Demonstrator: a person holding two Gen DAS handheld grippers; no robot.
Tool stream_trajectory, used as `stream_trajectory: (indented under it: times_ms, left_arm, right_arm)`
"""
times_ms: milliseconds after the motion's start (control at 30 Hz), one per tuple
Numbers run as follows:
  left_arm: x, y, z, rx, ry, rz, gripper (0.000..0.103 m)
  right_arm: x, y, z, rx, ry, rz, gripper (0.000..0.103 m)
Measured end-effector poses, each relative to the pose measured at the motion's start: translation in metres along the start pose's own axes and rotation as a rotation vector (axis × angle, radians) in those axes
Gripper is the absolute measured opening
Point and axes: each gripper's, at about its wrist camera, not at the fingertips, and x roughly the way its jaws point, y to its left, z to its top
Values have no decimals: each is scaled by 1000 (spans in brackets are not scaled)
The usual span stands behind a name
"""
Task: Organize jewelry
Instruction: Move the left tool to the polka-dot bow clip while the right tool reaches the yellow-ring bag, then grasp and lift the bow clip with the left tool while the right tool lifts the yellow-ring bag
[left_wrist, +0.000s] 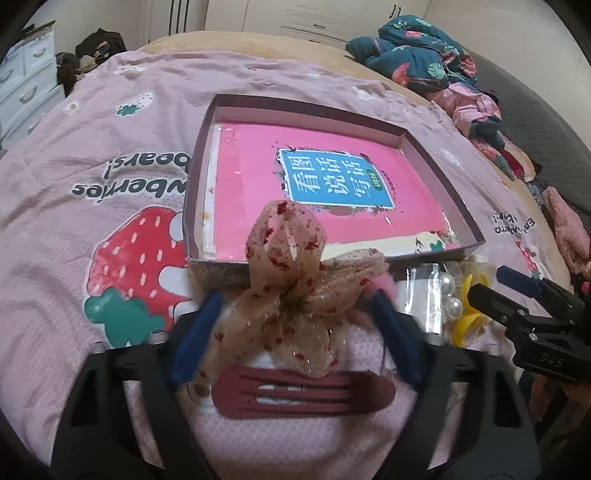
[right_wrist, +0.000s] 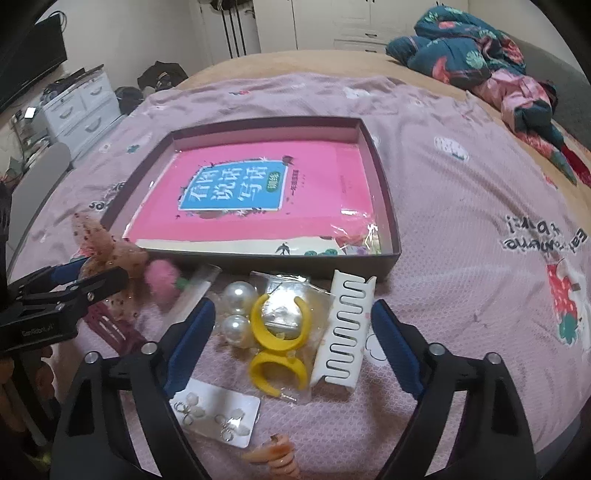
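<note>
Shallow dark box (right_wrist: 384, 192) on the pink bedspread (right_wrist: 461, 229), open at the top, holding a pink book (right_wrist: 258, 199) in clear wrap that fills most of its floor; no jewelry seen inside. Left tongs (left_wrist: 295, 317) spread wide, released, flanking a beige mesh bow (left_wrist: 295, 266) spotted red; contact between blue pads and bow not determinable. Bow lying against the box's near wall, with a dark red snap clip (left_wrist: 303, 395) just below it at 6 o'clock, between the left fingers. Right tongs (right_wrist: 293, 325) also spread wide, gripping nothing, straddling a cluster on the bedspread: two pearl beads (right_wrist: 236, 314) at 9 o'clock of the cluster, yellow ring-shaped clips (right_wrist: 279, 347) in a clear bag at centre, a white comb clip (right_wrist: 343, 332) at 3 o'clock. Earring card (right_wrist: 218, 413) at 7 o'clock near the left blue pad, an orange spiral hair tie (right_wrist: 277, 458) at 6 o'clock. Pink pompom (right_wrist: 162, 280) at 10 o'clock, beside the bow. Open bedspread at 3 o'clock of the box; crumpled floral clothing (right_wrist: 480, 48) at 1 o'clock, well apart.
</note>
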Motion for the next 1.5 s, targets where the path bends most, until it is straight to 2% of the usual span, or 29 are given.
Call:
stream_trajectory:
  times_ms: [133, 400, 433, 667, 1000, 1233, 1500]
  left_arm:
    - [3, 3, -1, 4, -2, -20, 39]
    - [-5, 10, -6, -16, -23, -66, 17]
    - [-8, 12, -6, -20, -27, -69, 16]
    - [-31, 20, -10, -41, -78, -69, 14]
    - [-63, 15, -6, -32, -143, -66, 14]
    - [-78, -5, 5, 16, -171, -84, 14]
    - [-82, -36, 29, 86, -204, -125, 14]
  right_arm:
    - [7, 1, 2, -9, -12, -19, 74]
    - [11, 10, 2, -51, -36, -21, 54]
    - [12, 10, 3, -49, -33, -17, 48]
    - [7, 5, -1, -30, -50, -1, 43]
    - [-34, -21, -7, 75, -132, 60, 42]
    - [-71, -37, -5, 109, -207, 67, 42]
    - [-102, -55, 9, 114, -285, 28, 42]
